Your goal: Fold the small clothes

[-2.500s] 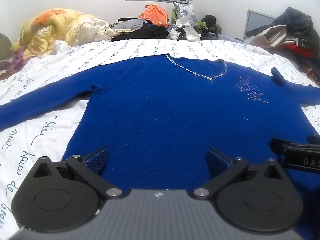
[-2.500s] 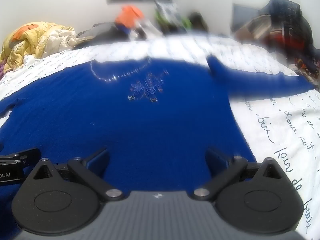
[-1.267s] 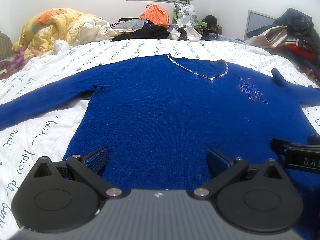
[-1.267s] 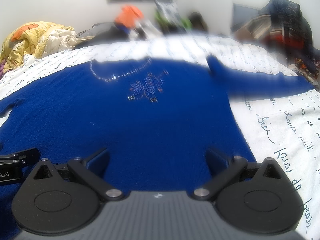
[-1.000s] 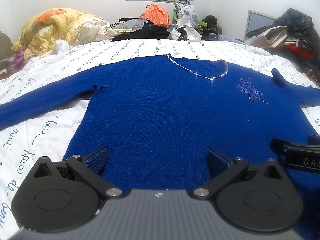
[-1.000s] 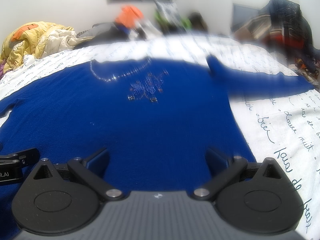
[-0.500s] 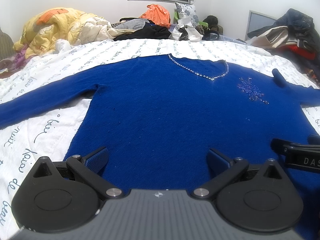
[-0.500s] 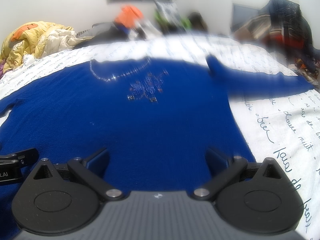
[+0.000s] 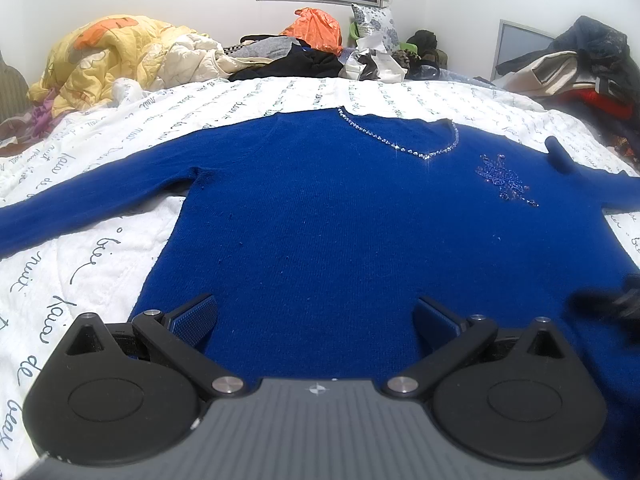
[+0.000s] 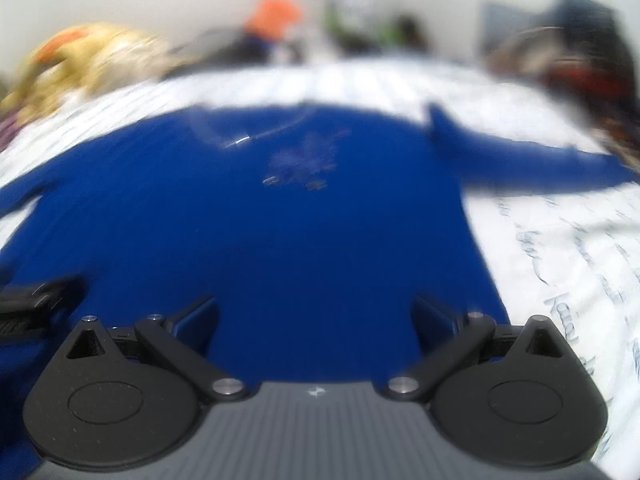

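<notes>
So the blue sweater (image 9: 340,216) is lying flat, face up on the white bedspread (image 9: 80,248), sleeves out both ways. It looks like a soft, floppy knit, so I'd pinch it at the hem corners or a cuff and keep off the beaded neckline (image 9: 400,142). Left gripper (image 9: 316,314) and right gripper (image 10: 316,314) both gape wide, holding nothing. Versus a moment back, the right view is smeared: that hand is moving.

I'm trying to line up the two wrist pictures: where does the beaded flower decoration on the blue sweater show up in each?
Left wrist view: the beaded flower decoration sits at the right, below and right of the neckline.
Right wrist view: it shows blurred, just above centre.
Shared landmark: the orange bag by the far wall, also seen at top centre of the right wrist view.
</notes>
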`<state>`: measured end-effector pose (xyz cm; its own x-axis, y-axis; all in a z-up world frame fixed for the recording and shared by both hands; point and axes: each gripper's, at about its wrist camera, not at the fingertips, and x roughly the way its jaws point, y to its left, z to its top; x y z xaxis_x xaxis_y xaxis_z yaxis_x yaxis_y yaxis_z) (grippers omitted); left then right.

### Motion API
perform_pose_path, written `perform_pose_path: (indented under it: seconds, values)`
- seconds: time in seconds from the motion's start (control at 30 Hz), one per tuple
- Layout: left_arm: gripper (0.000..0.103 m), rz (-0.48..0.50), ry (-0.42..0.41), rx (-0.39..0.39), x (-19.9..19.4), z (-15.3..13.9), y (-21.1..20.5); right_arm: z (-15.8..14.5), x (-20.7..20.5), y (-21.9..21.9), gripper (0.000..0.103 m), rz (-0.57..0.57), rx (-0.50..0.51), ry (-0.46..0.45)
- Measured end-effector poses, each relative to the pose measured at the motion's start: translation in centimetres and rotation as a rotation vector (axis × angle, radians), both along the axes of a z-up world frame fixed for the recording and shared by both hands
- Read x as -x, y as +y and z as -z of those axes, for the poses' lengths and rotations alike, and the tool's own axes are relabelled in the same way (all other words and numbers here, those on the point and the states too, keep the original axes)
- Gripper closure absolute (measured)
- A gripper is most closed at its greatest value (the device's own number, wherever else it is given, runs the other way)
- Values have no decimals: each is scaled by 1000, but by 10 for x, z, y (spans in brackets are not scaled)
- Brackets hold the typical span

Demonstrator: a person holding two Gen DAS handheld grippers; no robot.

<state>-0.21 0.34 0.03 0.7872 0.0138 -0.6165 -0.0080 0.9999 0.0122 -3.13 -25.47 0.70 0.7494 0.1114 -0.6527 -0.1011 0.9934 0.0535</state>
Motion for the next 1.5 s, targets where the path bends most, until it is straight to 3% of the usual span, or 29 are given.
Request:
perform_pose_path:
  seconds: [0.03, 0.17, 0.3, 0.4, 0.47, 0.53, 0.6, 0.63, 0.77, 0.83, 0.87, 0.9, 0.97, 1.03, 1.13, 1.27, 1.3, 1.37, 1.4, 1.43, 1.5]
  values:
    - [0, 1, 3, 2, 0, 0, 0, -6, 2, -14, 0, -22, -50, 1]
    - [0, 4, 10, -11, 0, 0, -1, -38, 4, -132, 0, 52, -356, -170]
    - [0, 11, 10, -18, -2, 0, -5, -51, -38, -290, 0, 432, -559, -224]
    - [0, 16, 12, -16, -3, 0, -5, -41, -72, -376, 1, 608, -648, -225]
    - [0, 17, 16, -15, -4, 0, -4, -30, -98, -414, 10, 714, -622, -164]
    - [0, 16, 26, -12, -4, 0, -4, -16, -119, -434, 37, 761, -609, -109]
    - [0, 17, 32, -6, -4, 0, -4, 0, -138, -446, 45, 773, -635, -58]
    - [0, 17, 41, -8, -5, 0, -4, 3, -142, -447, 45, 767, -640, -82]
    - [0, 17, 34, -1, -4, 0, -4, 8, -158, -445, 47, 751, -618, -136]
    - [0, 17, 26, -7, -5, 0, -5, 5, -163, -439, 79, 744, -558, -139]
    - [0, 17, 16, -7, -5, 0, -5, 5, -165, -438, 85, 755, -519, -135]
    - [0, 17, 15, -5, -5, 0, -5, 6, -165, -439, 97, 772, -506, -132]
    - [0, 18, -2, -21, -5, 0, -6, 7, -161, -445, 99, 794, -540, -140]
    - [0, 18, 6, -19, -7, 0, -6, -8, -152, -432, 99, 772, -504, -218]
    - [0, 18, 25, -11, -8, 0, -6, -45, -147, -379, 99, 608, -444, -318]
    - [0, 19, 33, -10, -8, 0, -6, -90, -131, -240, 98, 167, -554, -387]
    - [0, 20, 45, -10, -8, 1, -5, -94, -127, -199, 95, 35, -592, -362]
    - [0, 24, 57, -5, -8, 0, -4, -87, -123, -120, 49, -198, -619, -242]
    - [0, 28, 60, -6, -8, 0, -4, -78, -121, -81, 11, -289, -559, -155]
    - [0, 35, 68, -5, -8, 0, -3, -69, -114, -54, 10, -301, -482, -124]
    - [0, 61, 70, -4, -7, -1, -1, -51, -91, -29, 10, -251, -372, -162]
